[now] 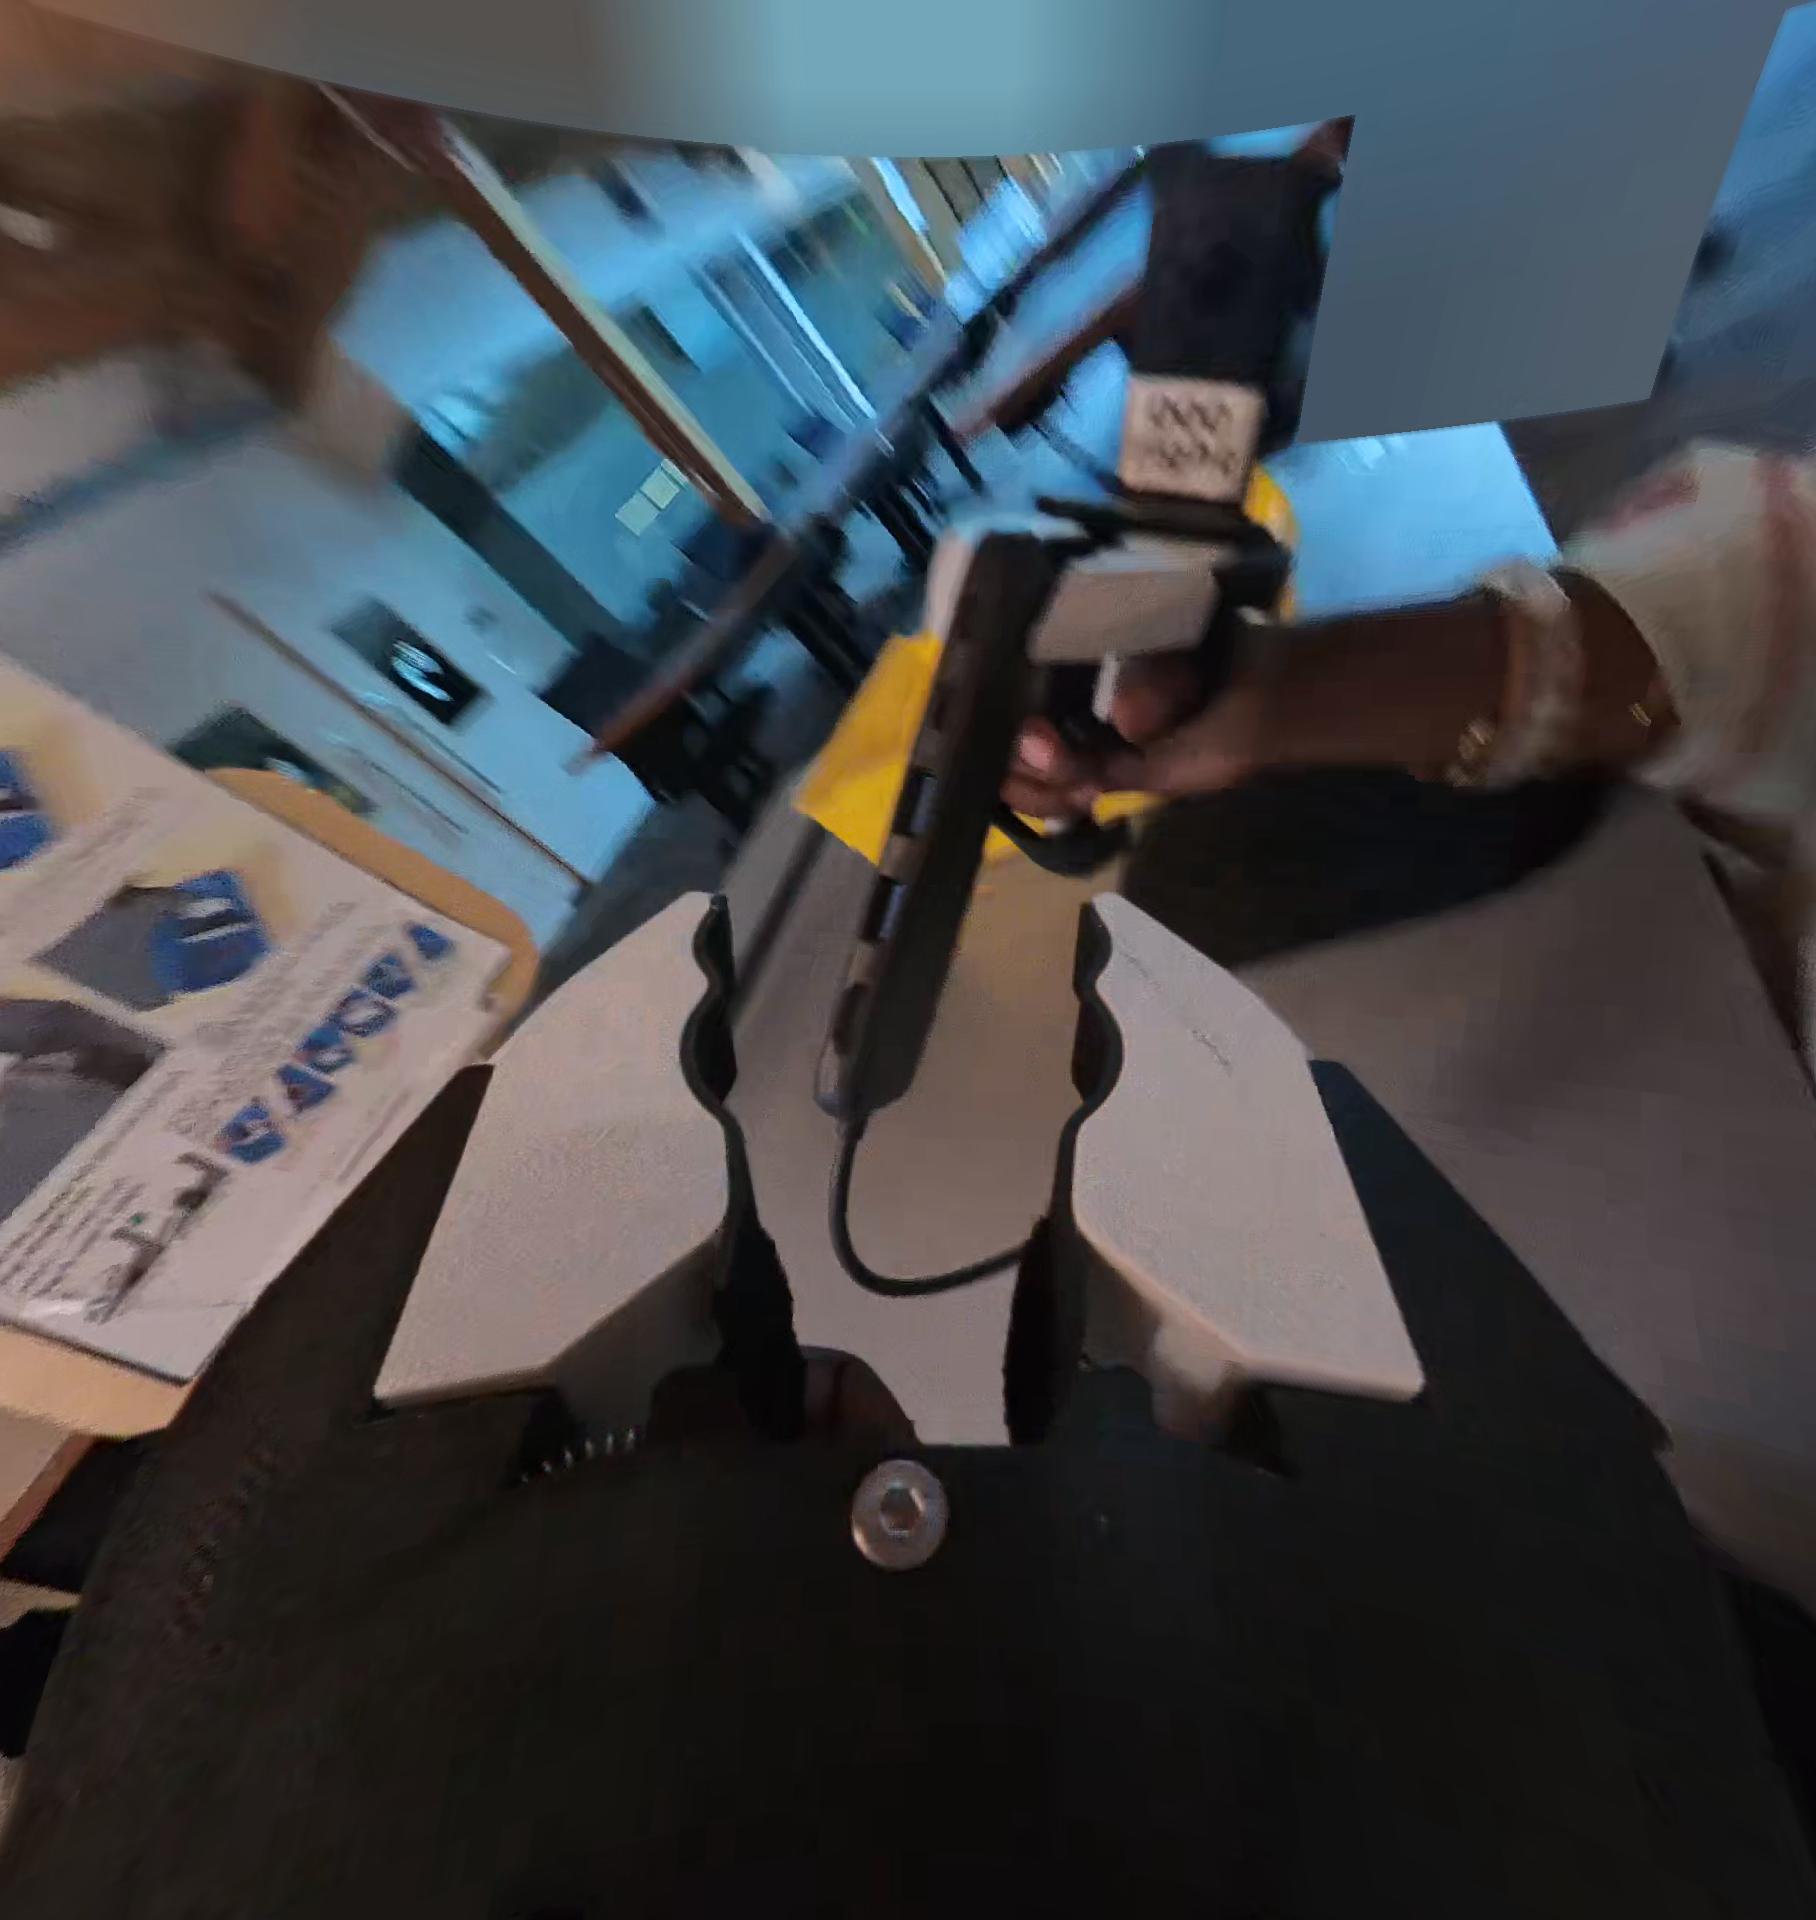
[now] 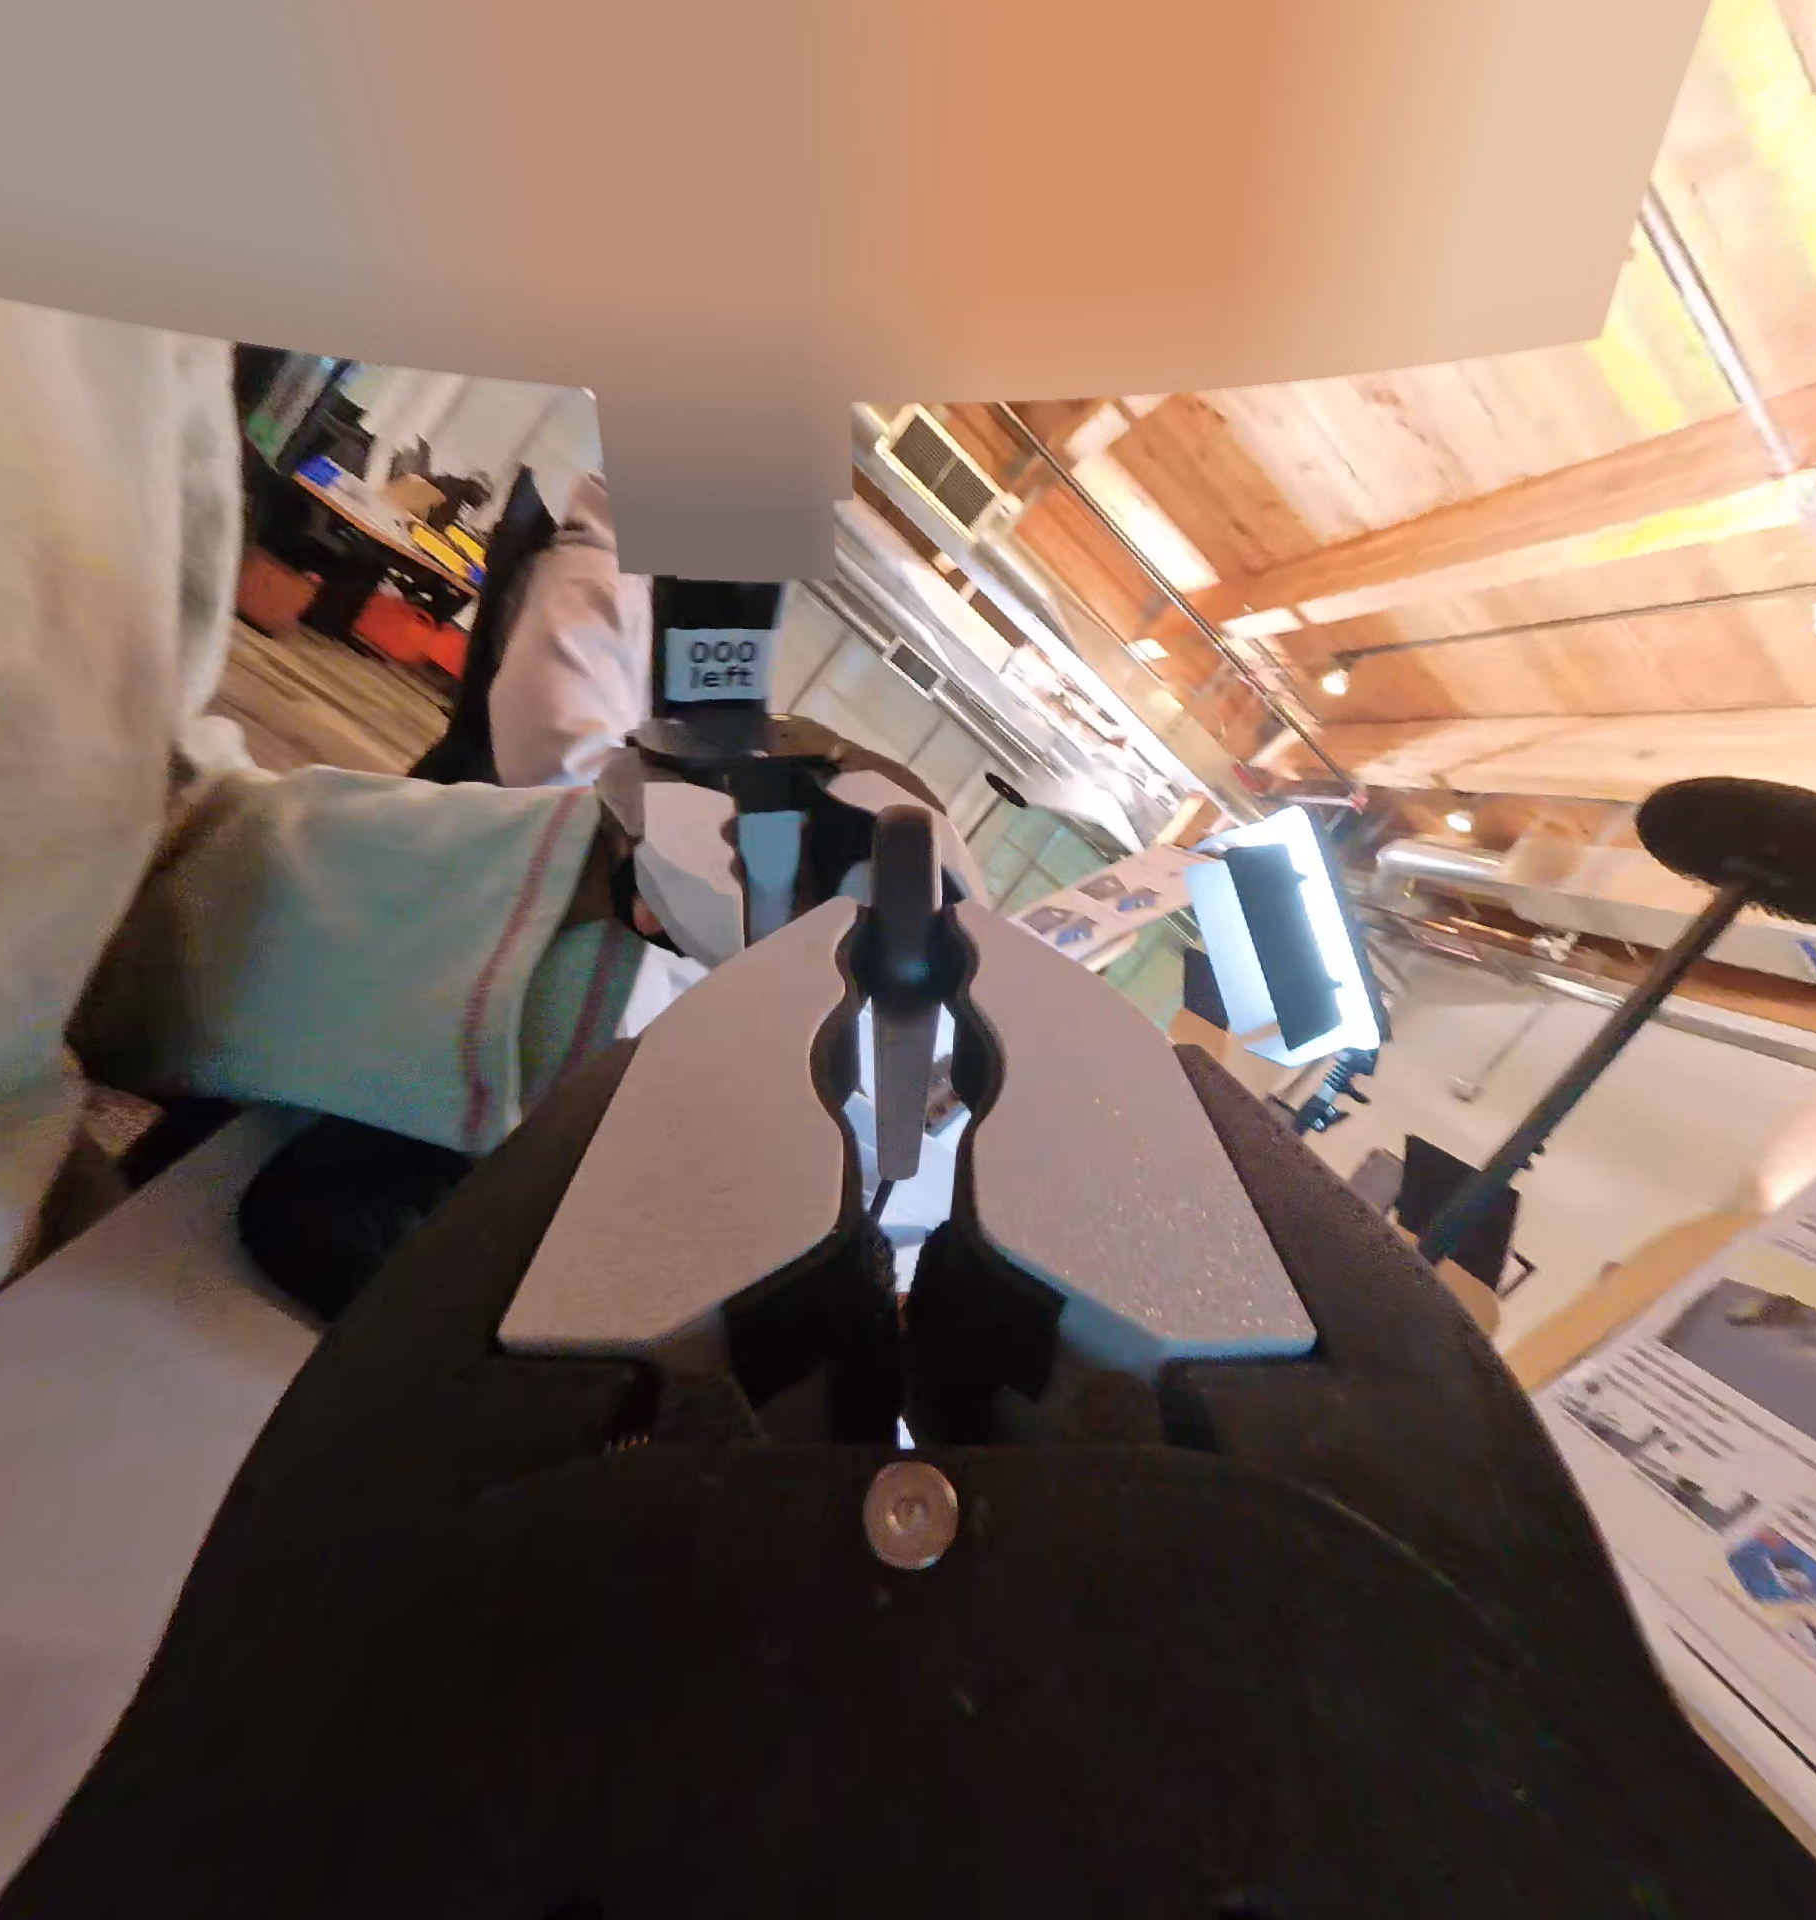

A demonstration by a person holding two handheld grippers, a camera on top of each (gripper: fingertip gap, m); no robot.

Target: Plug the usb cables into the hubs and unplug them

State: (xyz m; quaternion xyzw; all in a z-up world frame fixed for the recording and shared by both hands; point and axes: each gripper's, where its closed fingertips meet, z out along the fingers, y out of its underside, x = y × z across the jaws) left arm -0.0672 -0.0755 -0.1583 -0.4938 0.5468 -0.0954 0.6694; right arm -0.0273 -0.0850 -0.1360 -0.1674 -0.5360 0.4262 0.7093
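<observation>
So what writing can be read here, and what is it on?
I can't quote writing; these things bear it.
White tag on the left gripper: sharp.
Pale tag on the right gripper: blurred.
Printed sheet, blue lettering: blurred.
Hub: none visible.

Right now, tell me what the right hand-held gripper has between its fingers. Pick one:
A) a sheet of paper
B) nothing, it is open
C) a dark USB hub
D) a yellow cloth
C: in the right wrist view the right hand-held gripper is closed on the dark USB hub; the left wrist view shows the same hub hanging from it.
</observation>
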